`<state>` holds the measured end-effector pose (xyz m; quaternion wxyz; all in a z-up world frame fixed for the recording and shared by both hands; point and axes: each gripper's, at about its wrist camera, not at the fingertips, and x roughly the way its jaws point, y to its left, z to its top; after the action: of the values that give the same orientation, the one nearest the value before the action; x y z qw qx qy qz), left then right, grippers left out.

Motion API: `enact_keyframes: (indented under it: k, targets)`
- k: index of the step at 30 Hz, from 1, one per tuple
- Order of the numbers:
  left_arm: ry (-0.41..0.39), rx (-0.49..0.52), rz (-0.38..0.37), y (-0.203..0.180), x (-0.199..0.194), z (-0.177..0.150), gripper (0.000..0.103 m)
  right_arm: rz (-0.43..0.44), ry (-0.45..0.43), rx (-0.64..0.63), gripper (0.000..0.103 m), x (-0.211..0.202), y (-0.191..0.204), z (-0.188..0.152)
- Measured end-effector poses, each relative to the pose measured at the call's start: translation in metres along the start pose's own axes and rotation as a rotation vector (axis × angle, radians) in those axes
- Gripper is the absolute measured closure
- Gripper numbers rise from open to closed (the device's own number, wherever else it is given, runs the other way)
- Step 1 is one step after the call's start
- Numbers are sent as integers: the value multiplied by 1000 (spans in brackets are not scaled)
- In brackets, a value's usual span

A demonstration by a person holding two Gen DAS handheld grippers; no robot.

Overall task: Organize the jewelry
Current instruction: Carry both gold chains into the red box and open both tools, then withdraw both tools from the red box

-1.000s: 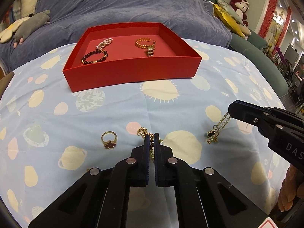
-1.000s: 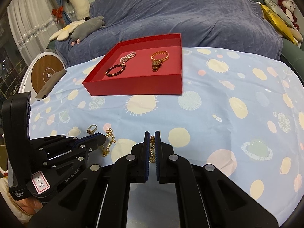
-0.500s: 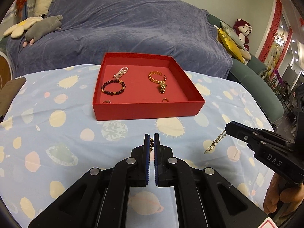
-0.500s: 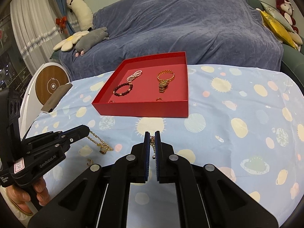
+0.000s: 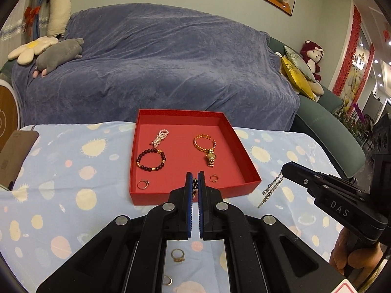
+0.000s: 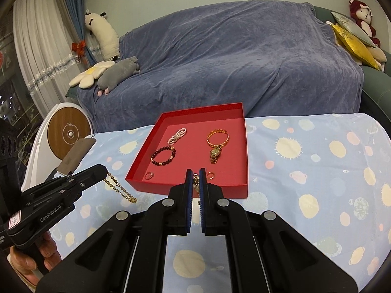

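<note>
A red tray [image 5: 195, 197] [image 6: 190, 188] sits on the spotted cloth and holds a pearl bracelet [image 5: 160, 138], a dark bead bracelet [image 5: 151, 161], a gold watch [image 5: 209, 150] and two small rings [image 5: 143, 184]. My left gripper [image 5: 194, 183] is shut on a gold chain [image 6: 121, 189] and holds it in the air, left of the tray's near edge. My right gripper [image 6: 195, 178] is shut on a second gold chain [image 5: 271, 190], hanging in the air right of the tray's near corner.
Two gold rings [image 5: 178, 256] lie on the cloth near me, below the left gripper. A blue-covered sofa [image 5: 156, 73] stands behind the table. A brown flat object [image 5: 14, 151] lies at the table's left edge, and a round white and wood device [image 6: 68, 134] stands beyond it.
Both grippers have lifted their chains off the cloth and risen. The tray now shows from higher up, and the ring on the cloth has dropped low in the left wrist view.
</note>
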<state>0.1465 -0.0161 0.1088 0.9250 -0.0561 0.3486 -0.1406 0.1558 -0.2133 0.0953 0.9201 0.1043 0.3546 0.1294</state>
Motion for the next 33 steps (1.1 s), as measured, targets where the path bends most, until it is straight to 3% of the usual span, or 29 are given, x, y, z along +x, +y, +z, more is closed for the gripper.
enact_keyframes:
  k: [13, 20, 24, 25, 27, 28, 29, 30, 33]
  targets:
    - [10, -20, 14, 7, 83, 72, 101, -13, 24, 17, 99, 78, -11, 58]
    - [83, -27, 30, 14, 135, 77, 101, -51, 63, 11, 99, 120, -23, 58]
    - [84, -49, 34, 21, 150, 75, 98, -67, 63, 5, 96, 128, -28, 56]
    - [83, -53, 42, 22, 153, 75, 94, -67, 62, 6, 96, 129, -28, 56]
    - [75, -69, 49, 25, 152, 74, 74, -65, 58, 14, 93, 126, -31, 55]
    - [66, -77, 59, 26, 150, 75, 54, -64, 55, 18, 87, 125, -31, 55]
    - [48, -81, 68, 26, 146, 75, 47, -62, 48, 22, 82, 120, -31, 54]
    - [31, -75, 74, 25, 140, 74, 46, -59, 42, 22, 74, 115, -31, 52]
    - [11, -39, 95, 21, 122, 71, 45, -58, 32, 4, 73, 100, -28, 47]
